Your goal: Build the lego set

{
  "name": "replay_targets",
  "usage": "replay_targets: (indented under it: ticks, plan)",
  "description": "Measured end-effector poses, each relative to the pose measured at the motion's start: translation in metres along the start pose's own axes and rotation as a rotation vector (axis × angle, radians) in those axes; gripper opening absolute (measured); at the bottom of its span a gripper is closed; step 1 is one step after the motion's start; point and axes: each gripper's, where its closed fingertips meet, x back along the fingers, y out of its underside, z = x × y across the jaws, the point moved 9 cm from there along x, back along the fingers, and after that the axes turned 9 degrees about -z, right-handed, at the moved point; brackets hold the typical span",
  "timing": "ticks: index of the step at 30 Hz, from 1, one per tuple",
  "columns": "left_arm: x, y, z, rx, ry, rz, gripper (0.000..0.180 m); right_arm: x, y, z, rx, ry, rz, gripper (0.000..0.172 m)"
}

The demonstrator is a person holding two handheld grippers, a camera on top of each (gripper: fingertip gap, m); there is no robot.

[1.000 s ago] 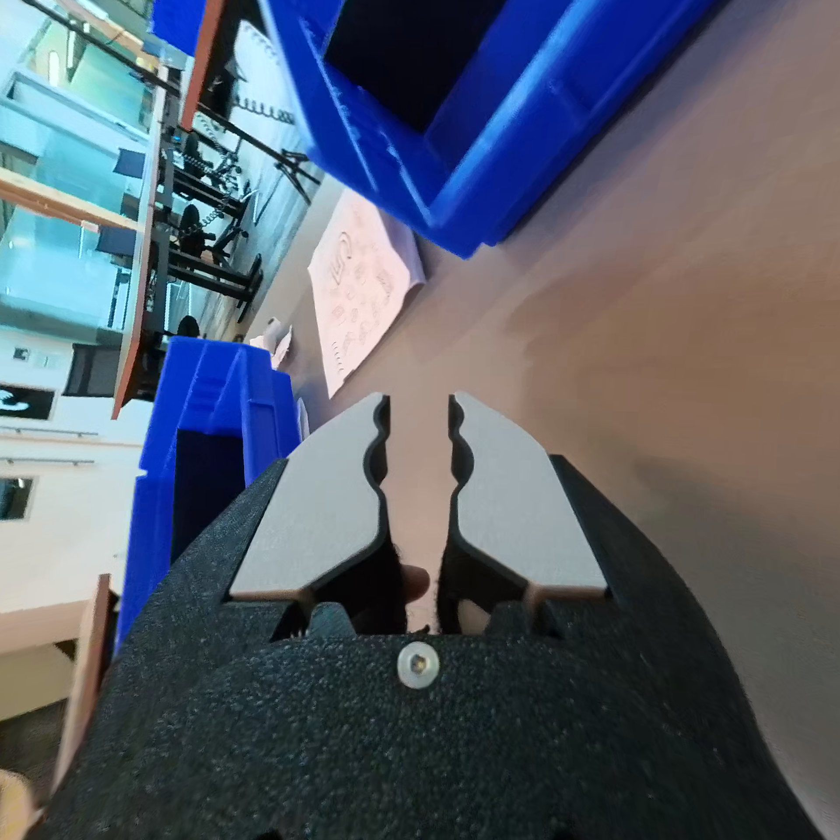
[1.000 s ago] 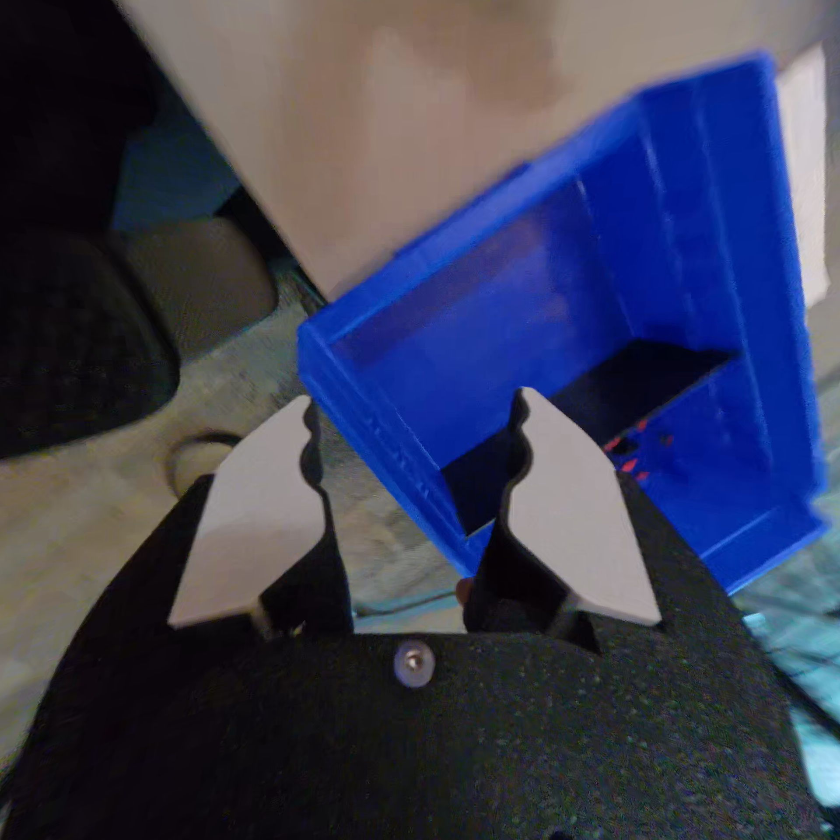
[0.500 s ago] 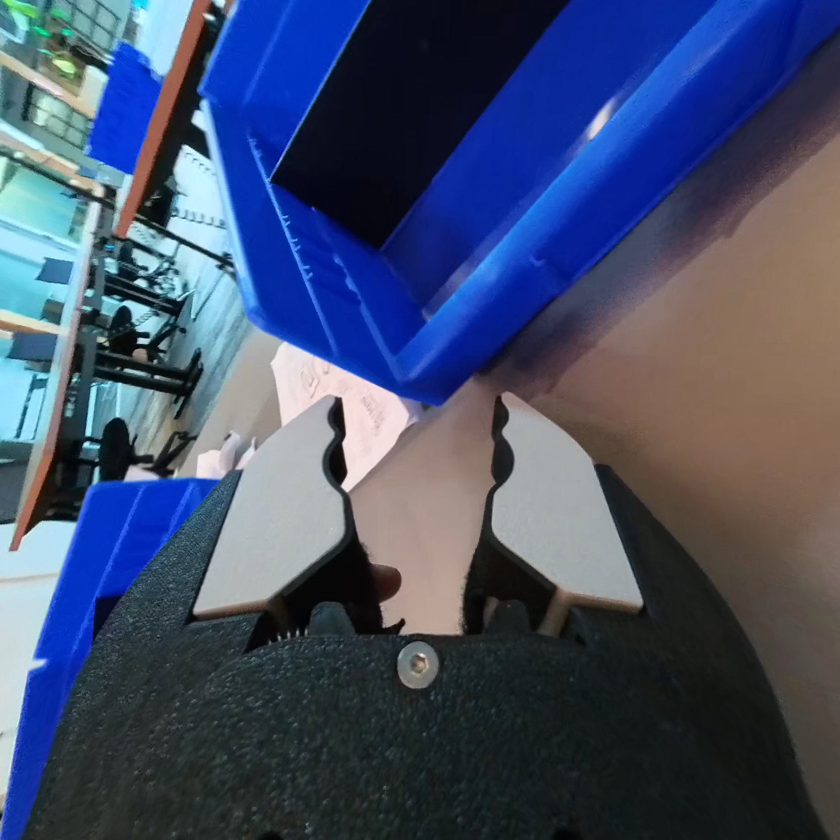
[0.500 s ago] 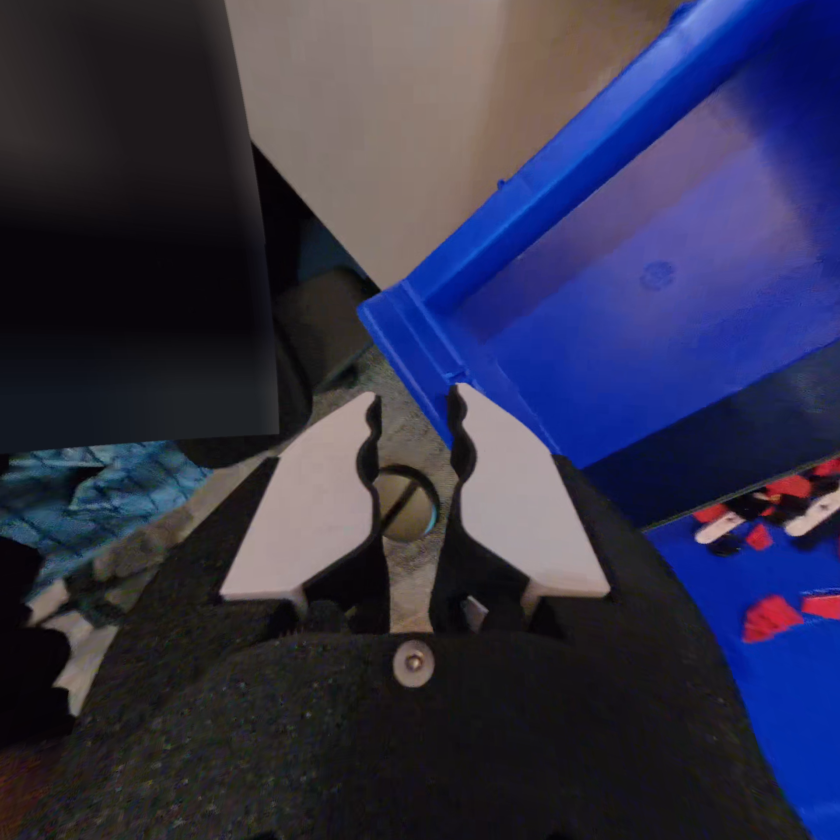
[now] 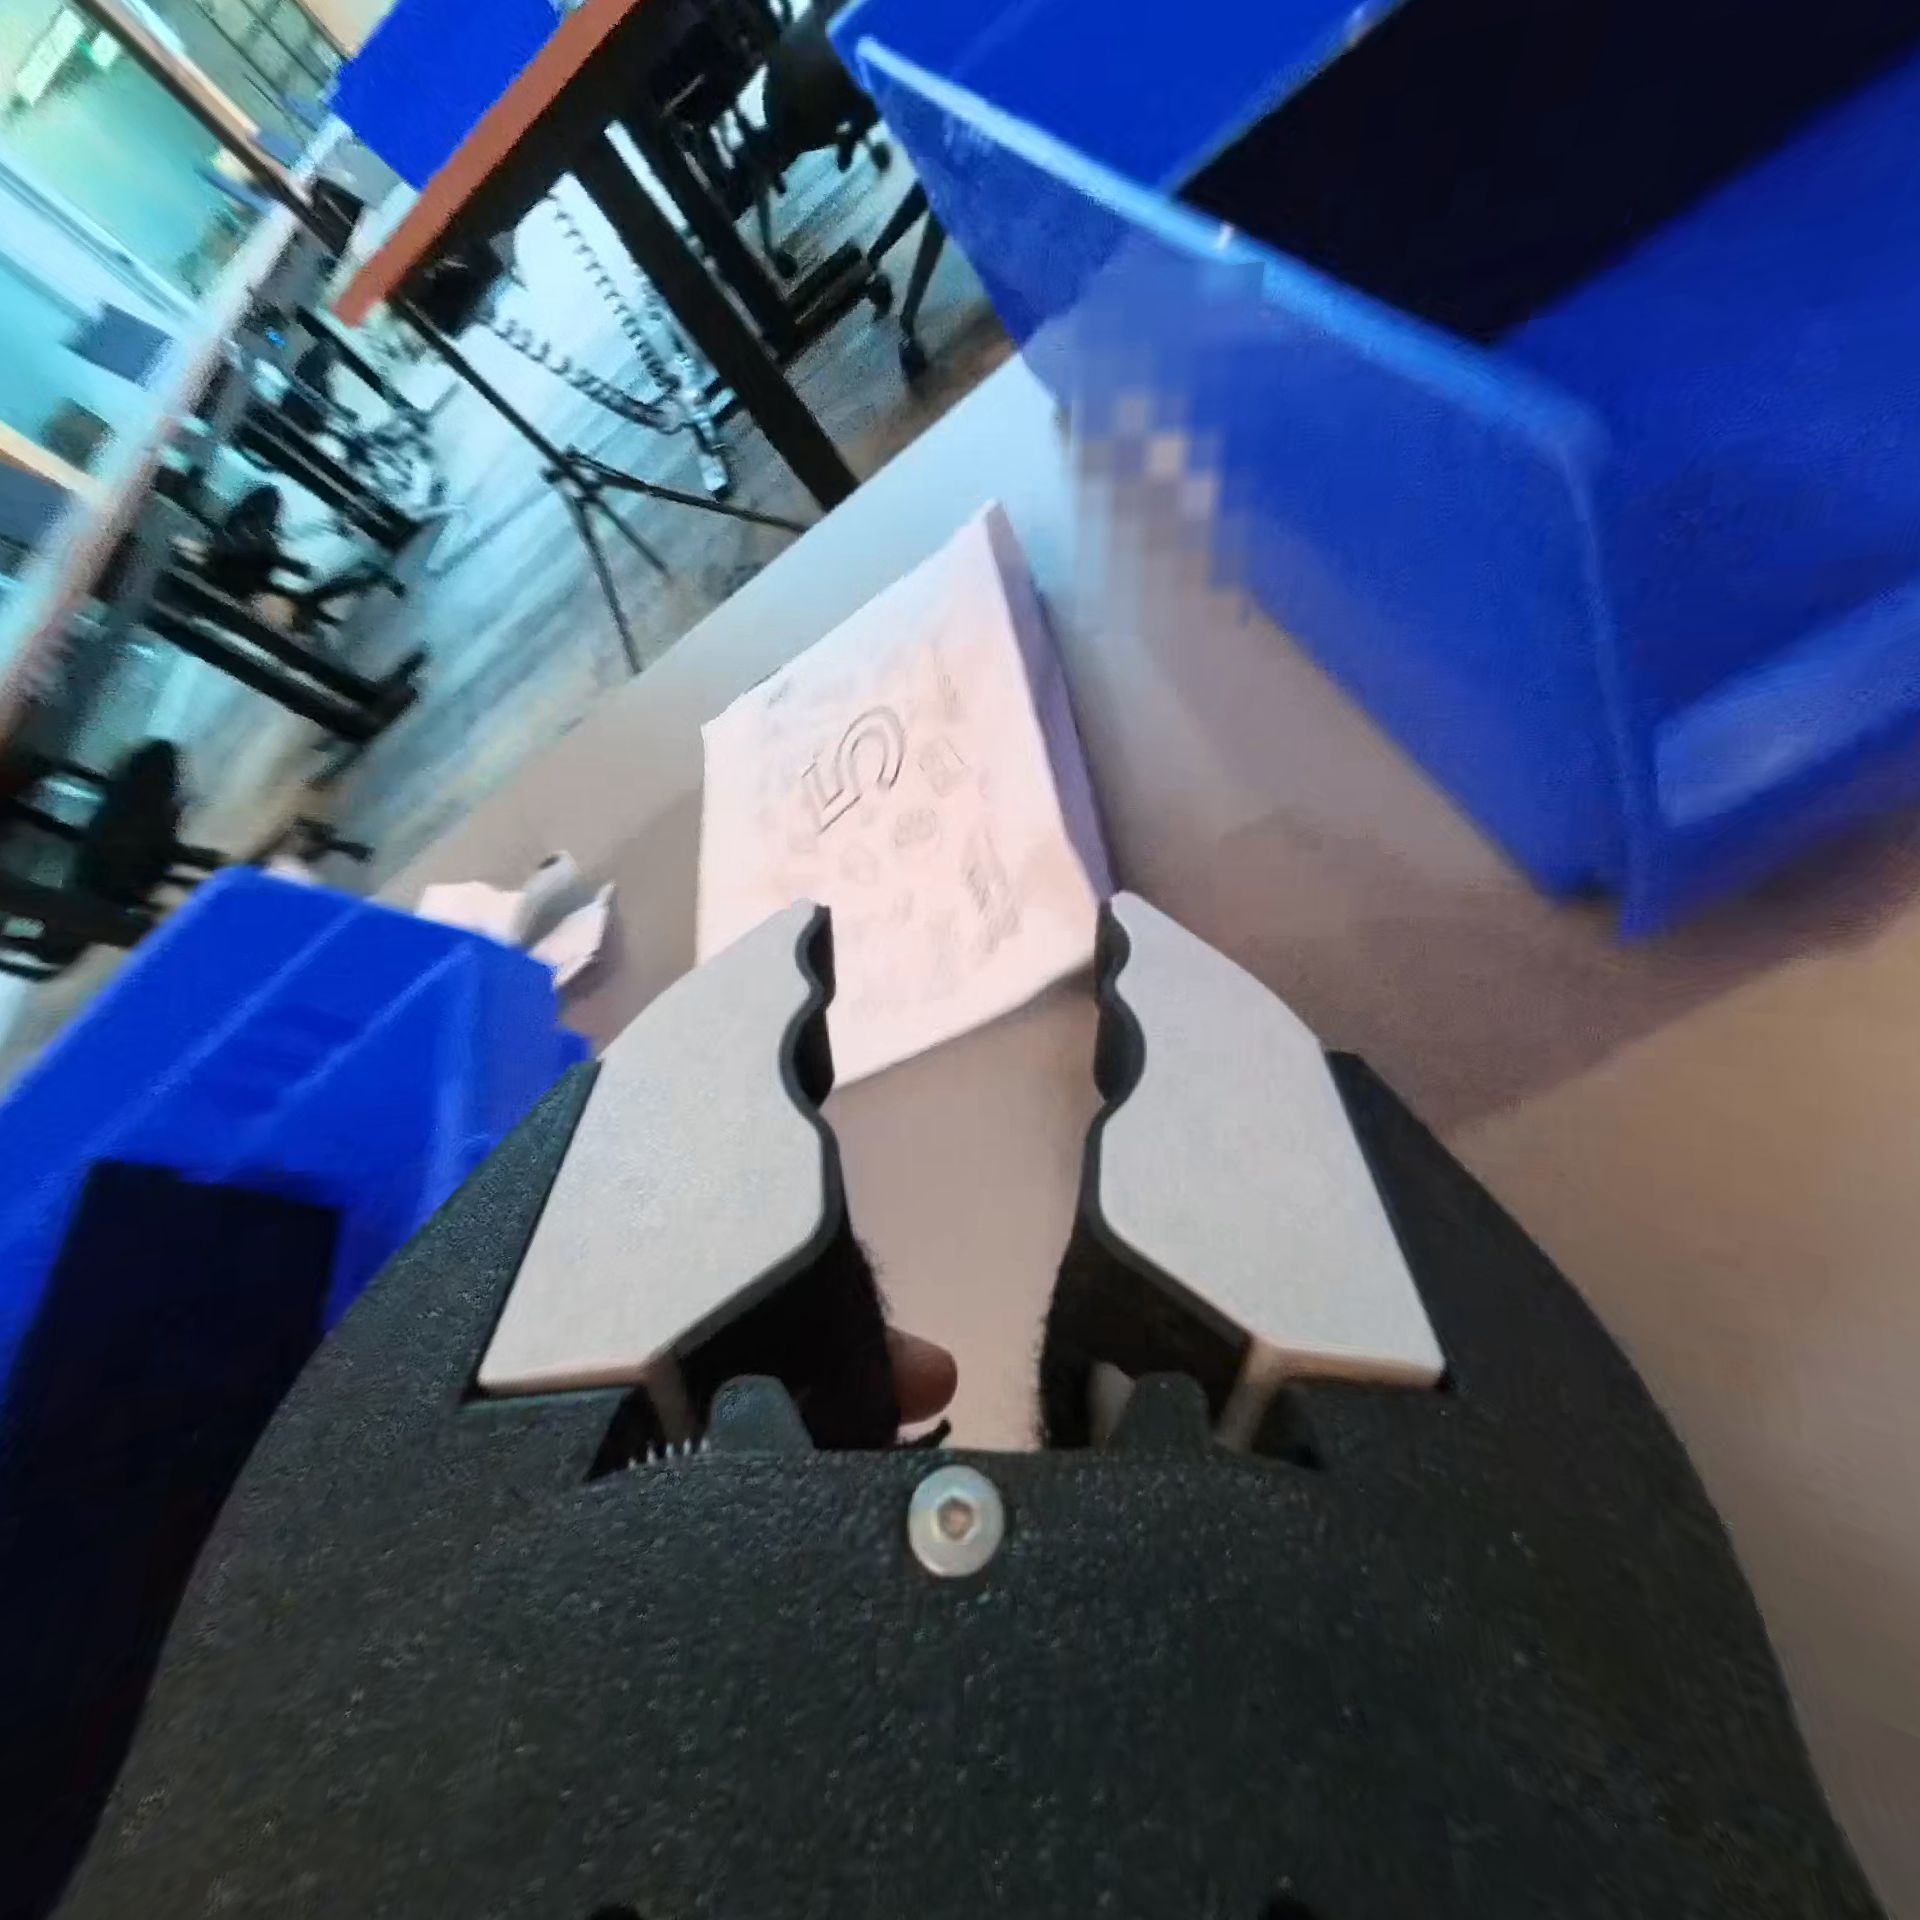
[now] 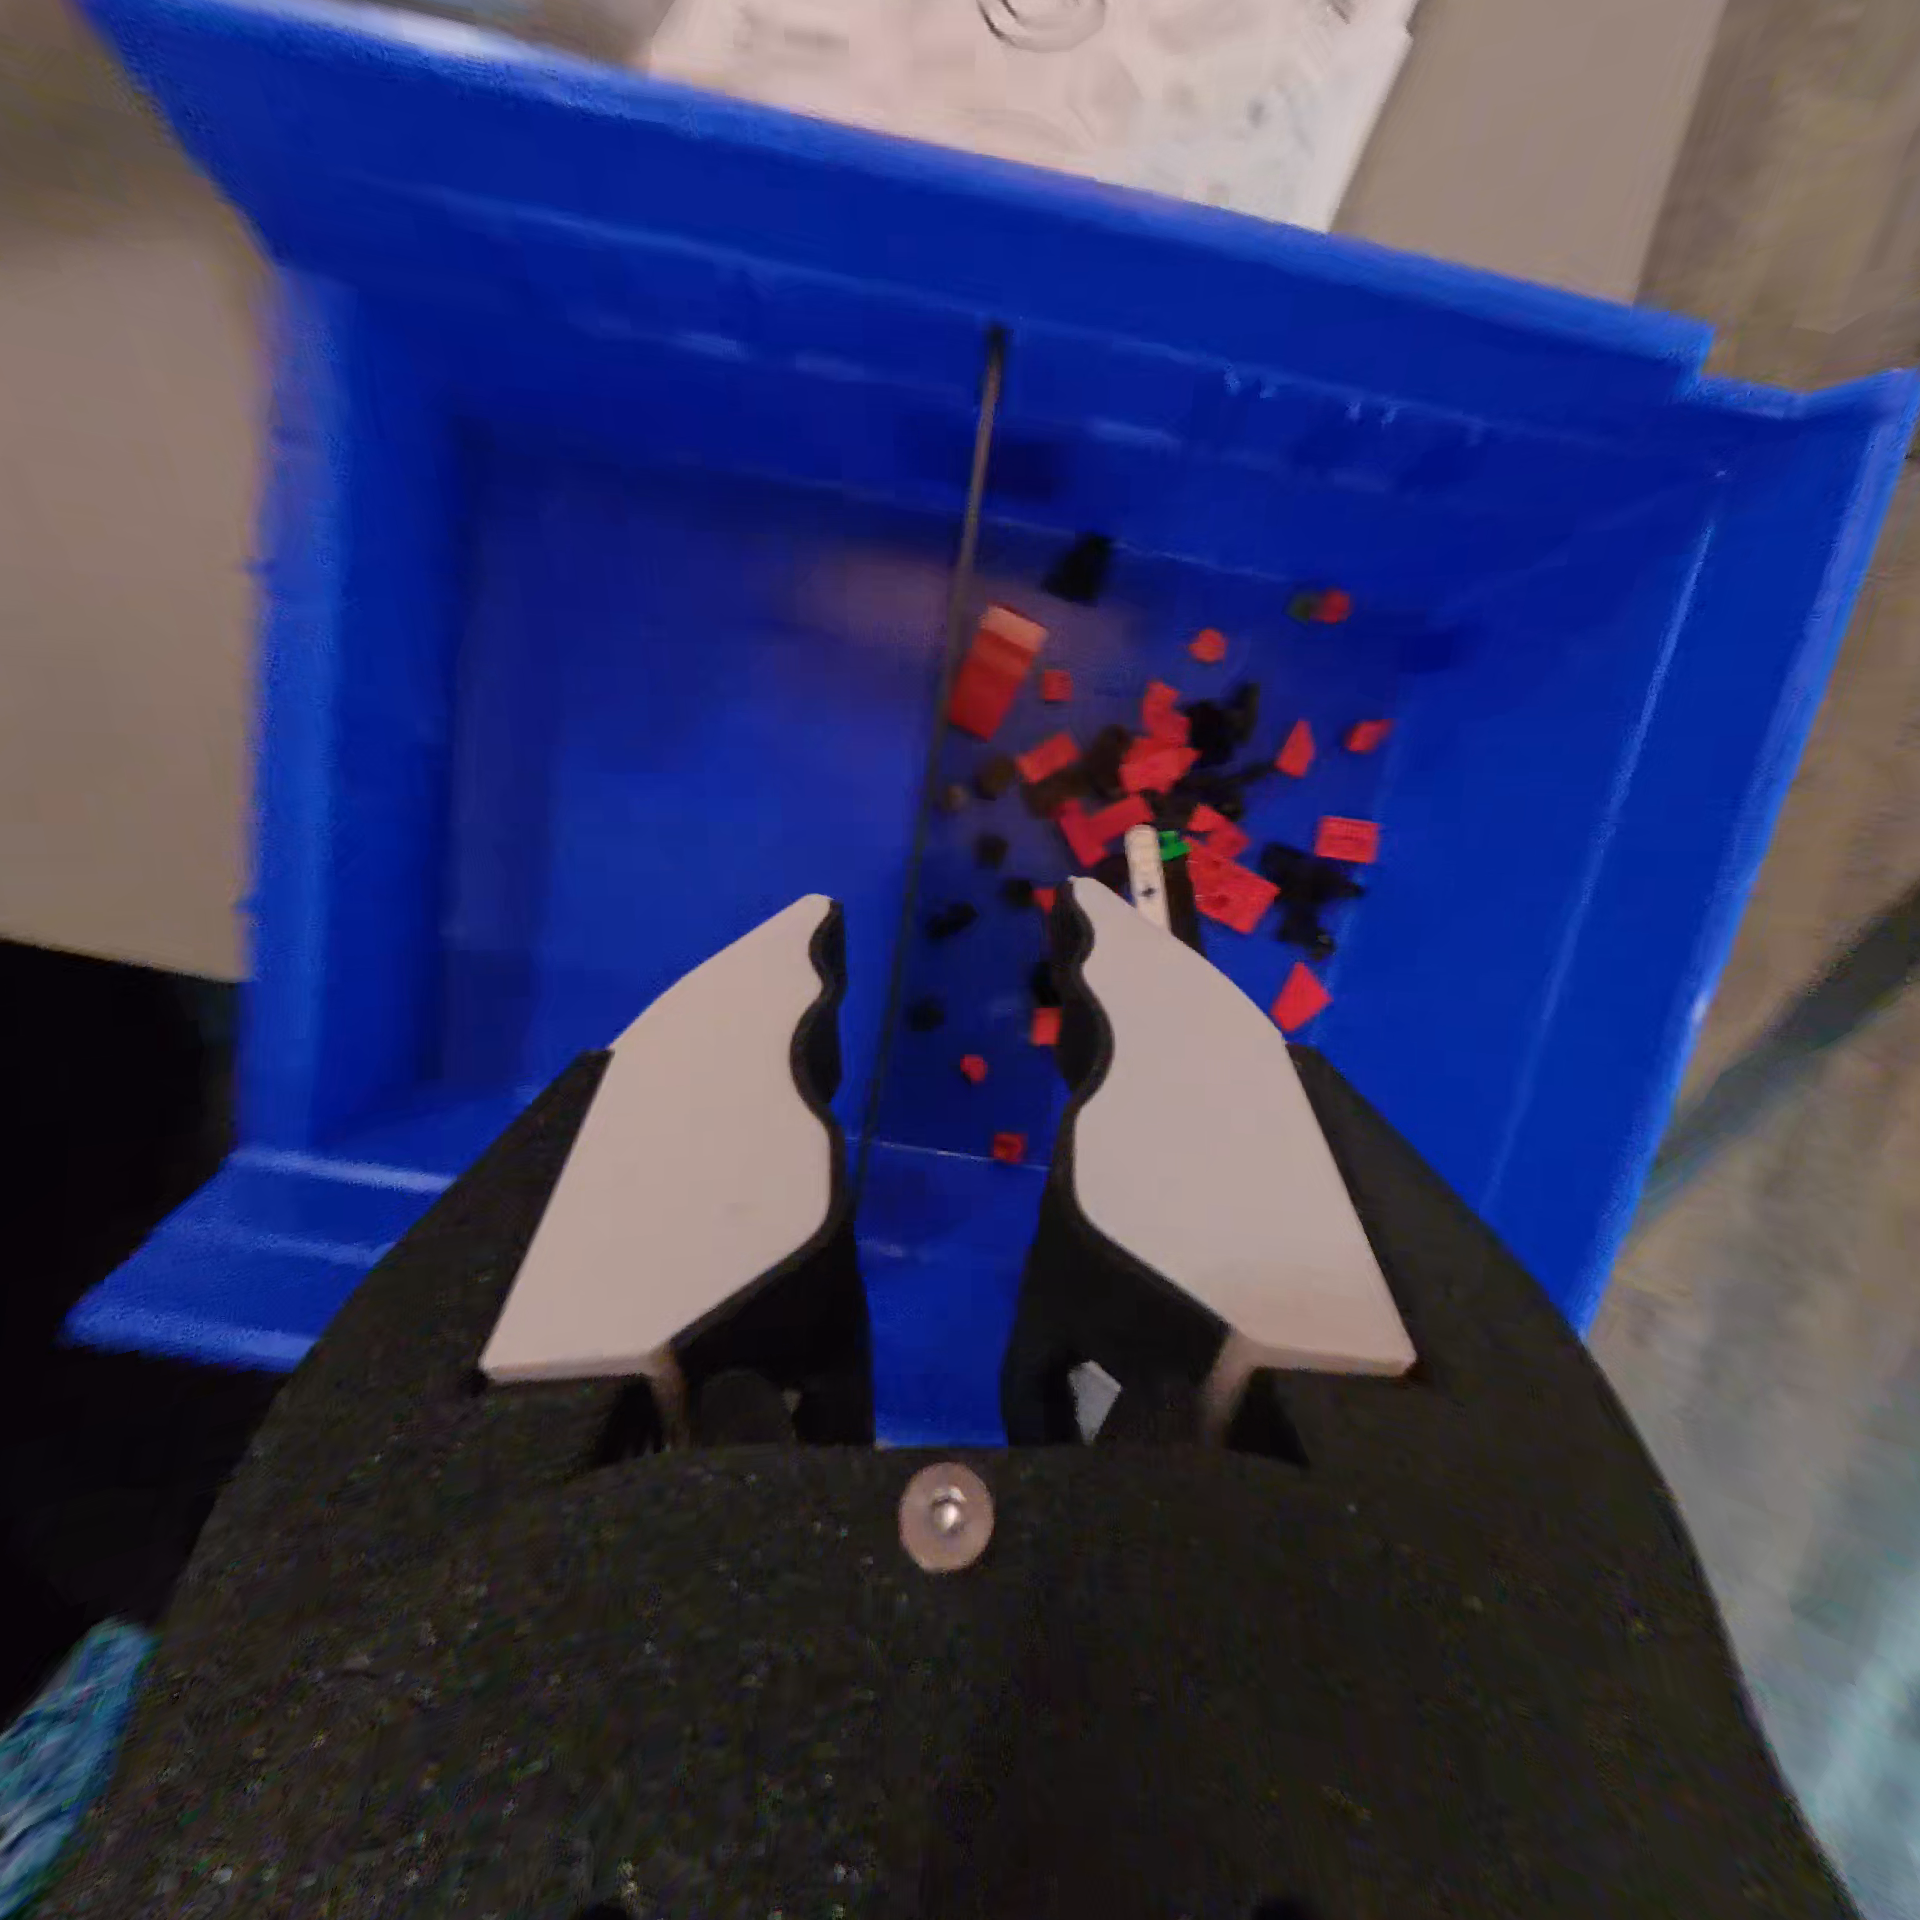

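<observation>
My left gripper (image 5: 964,935) is open with nothing between its pads, low over the tan table (image 5: 1558,1195). A white printed sheet (image 5: 894,821) lies just beyond its fingertips. A large blue bin (image 5: 1455,468) stands at the upper right and another blue bin (image 5: 239,1049) at the left. My right gripper (image 6: 951,914) is open and hovers above a blue bin (image 6: 623,675) split by a thin dark divider (image 6: 961,665). Several small red and black pieces (image 6: 1164,790) and a white piece (image 6: 1143,868) lie in its right compartment, under the right fingertip.
Crumpled white paper (image 5: 520,904) lies on the table beyond the left bin. Desks, chairs and stands fill the room behind the table's far edge. A white sheet (image 6: 1039,94) lies beyond the right view's bin. Floor shows at the right (image 6: 1818,1351). Left tips to right tips: about 20 centimeters. The white piece (image 6: 1143,868) is closer to my right gripper, around 9 centimeters from its tips; the left tips are 25 centimeters off.
The left gripper swung away from the large bin's corner toward the printed sheet and its jaws narrowed a little. The right gripper moved from the bin's outer corner to above its inside and opened wider.
</observation>
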Motion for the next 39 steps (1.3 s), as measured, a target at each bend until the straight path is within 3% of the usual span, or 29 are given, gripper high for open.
replay_targets:
  ticks: [3,6,8,11,13,19,24,28,31,33,36,37,39]
  plan:
    - [-0.028,-0.018,0.000,0.050,0.017,-0.004,0.049,-0.025,-0.008,-0.006,0.069,0.075,-0.097,0.043]
    - [-0.055,-0.022,0.006,-0.030,0.046,-0.131,0.047,-0.041,-0.010,-0.011,0.137,0.082,-0.168,0.010]
    - [-0.068,-0.017,0.009,-0.066,0.062,-0.238,0.024,-0.047,-0.010,-0.012,0.140,0.080,-0.183,0.010]
    - [-0.069,-0.013,0.008,-0.054,0.009,-0.223,0.005,-0.048,-0.011,-0.011,0.146,0.079,-0.185,0.010]
    - [-0.060,-0.006,0.009,-0.072,-0.005,-0.226,0.002,-0.052,-0.012,-0.012,0.161,0.091,-0.182,0.010]
    - [0.007,0.029,0.026,-0.006,0.018,-0.315,0.002,-0.060,-0.015,-0.015,0.097,0.122,-0.205,0.008]
    - [0.079,0.055,0.068,-0.003,-0.006,-0.382,0.002,-0.060,-0.013,-0.012,0.071,0.107,-0.147,0.009]
    - [0.136,0.069,0.113,-0.024,0.013,-0.386,0.004,-0.047,-0.017,-0.015,0.053,0.042,0.037,0.035]
    - [0.175,0.079,0.144,0.014,0.065,-0.348,0.010,-0.008,-0.023,-0.026,0.097,0.161,0.169,0.055]
    - [0.195,0.083,0.162,0.061,0.093,-0.318,0.010,0.025,-0.032,-0.054,0.156,0.179,0.346,0.067]
    - [0.217,0.086,0.185,0.066,0.080,-0.307,0.009,0.056,-0.045,-0.129,0.233,-0.075,0.655,0.078]
    - [0.223,0.087,0.192,0.052,0.061,-0.313,0.008,0.054,-0.048,-0.154,0.252,-0.159,0.683,0.076]
    - [0.229,0.087,0.204,0.010,0.017,-0.311,0.008,0.024,-0.054,-0.191,0.268,-0.149,0.598,0.066]
